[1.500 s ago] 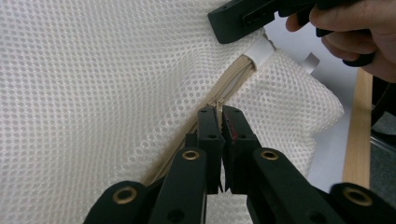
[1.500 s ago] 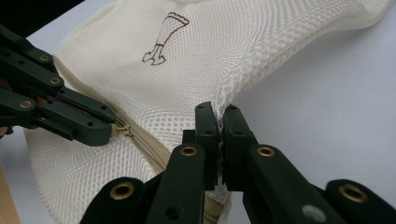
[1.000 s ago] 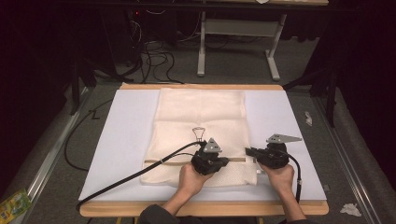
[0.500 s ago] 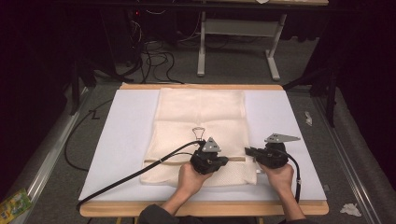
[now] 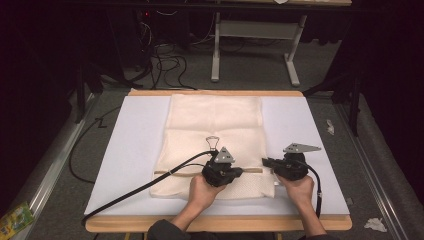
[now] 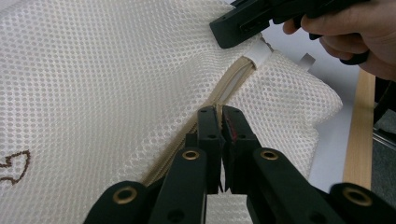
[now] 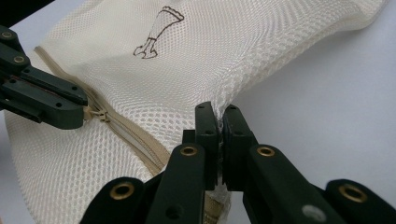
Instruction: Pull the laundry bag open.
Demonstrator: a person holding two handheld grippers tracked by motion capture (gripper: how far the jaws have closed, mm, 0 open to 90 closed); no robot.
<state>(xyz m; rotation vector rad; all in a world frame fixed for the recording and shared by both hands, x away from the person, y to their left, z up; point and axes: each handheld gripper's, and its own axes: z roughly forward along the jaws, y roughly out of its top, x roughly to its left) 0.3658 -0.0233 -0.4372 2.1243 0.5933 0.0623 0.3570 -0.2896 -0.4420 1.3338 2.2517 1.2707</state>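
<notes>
Two grippers pinched one mesh bag (image 5: 215,130). The left gripper (image 6: 219,122) squeezed tight on its zipper pull (image 7: 95,113). The right gripper (image 7: 218,120) squeezed tight on the bag's edge.

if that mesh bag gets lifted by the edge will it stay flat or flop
Probably flop: the mesh bag already bunches into a ridge where the right gripper pinches its edge. It looks thin and empty, so likely light. The zipper seam, held by the left gripper, may stay a bit straighter than the netting.
</notes>
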